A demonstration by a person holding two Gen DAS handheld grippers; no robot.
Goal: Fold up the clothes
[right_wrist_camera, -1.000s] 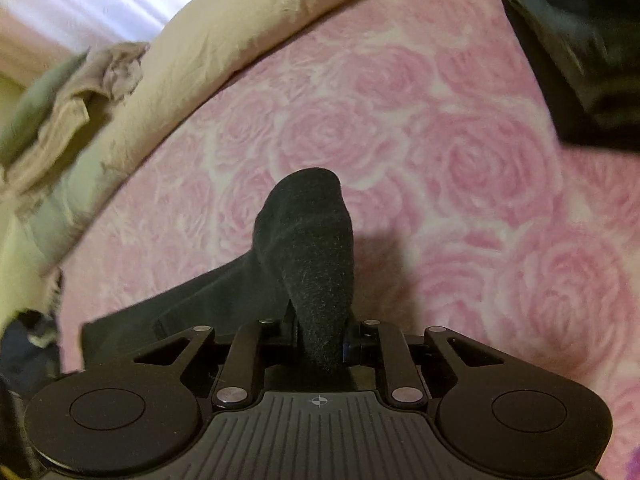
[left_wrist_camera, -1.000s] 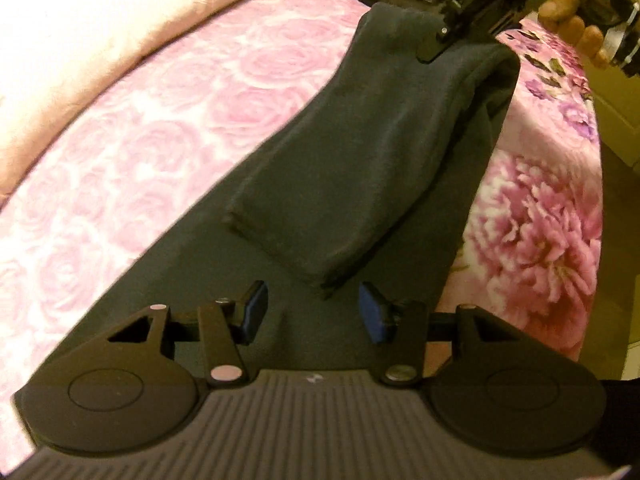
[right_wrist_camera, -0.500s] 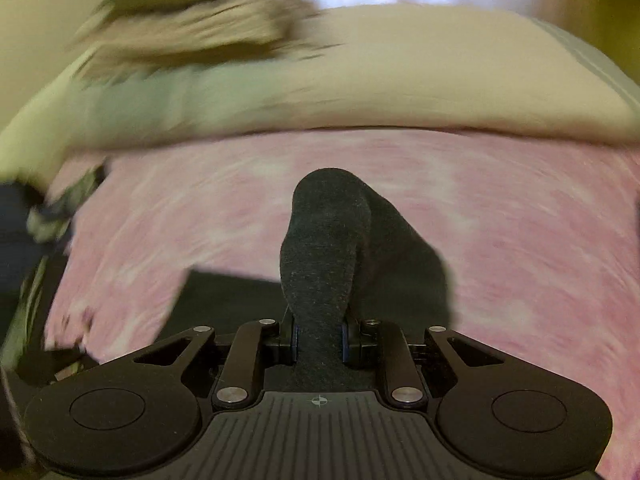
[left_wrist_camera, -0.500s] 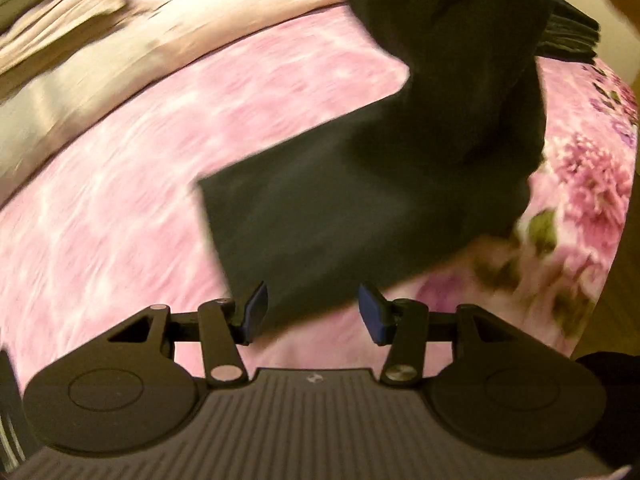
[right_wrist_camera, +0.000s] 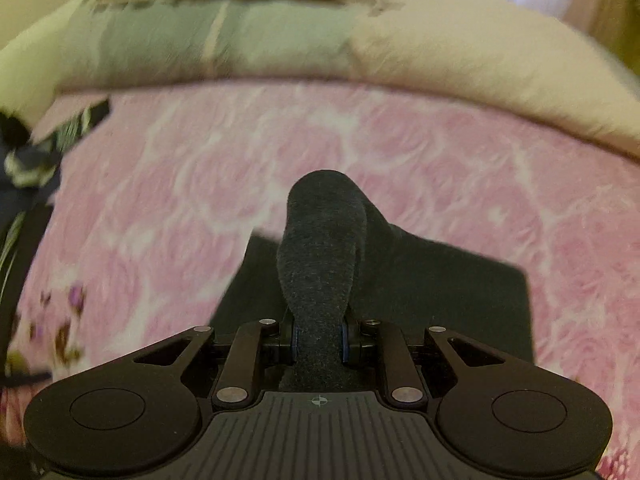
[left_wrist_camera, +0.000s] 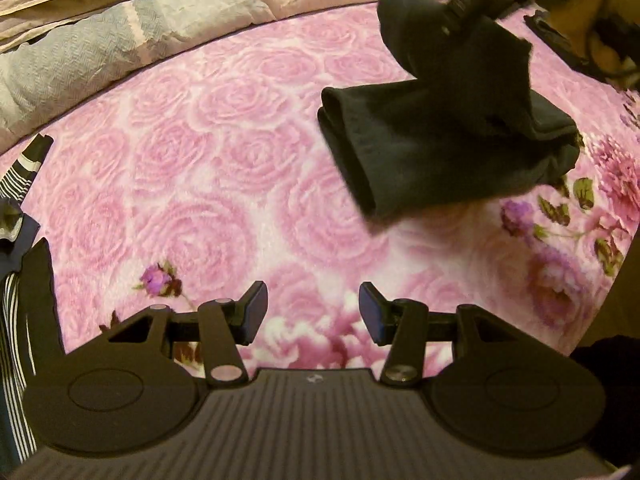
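Black folded garment (right_wrist_camera: pixel 320 264) hangs pinched in right claw (right_wrist_camera: pixel 319 346); left claw (left_wrist_camera: pixel 313 312) gapes empty.

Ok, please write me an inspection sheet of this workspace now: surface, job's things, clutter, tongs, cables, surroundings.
Surface: pink rose-pattern blanket over the bed.
Job's things: dark folded garment, hanging from the right tongs above the blanket.
Clutter: striped clothing at the left edge.
Tongs: left tongs open, nothing between them; right tongs shut on the dark folded garment.
Cables: thin dark cable near the hand.
Surroundings: cream bedding and folded grey cloth behind.
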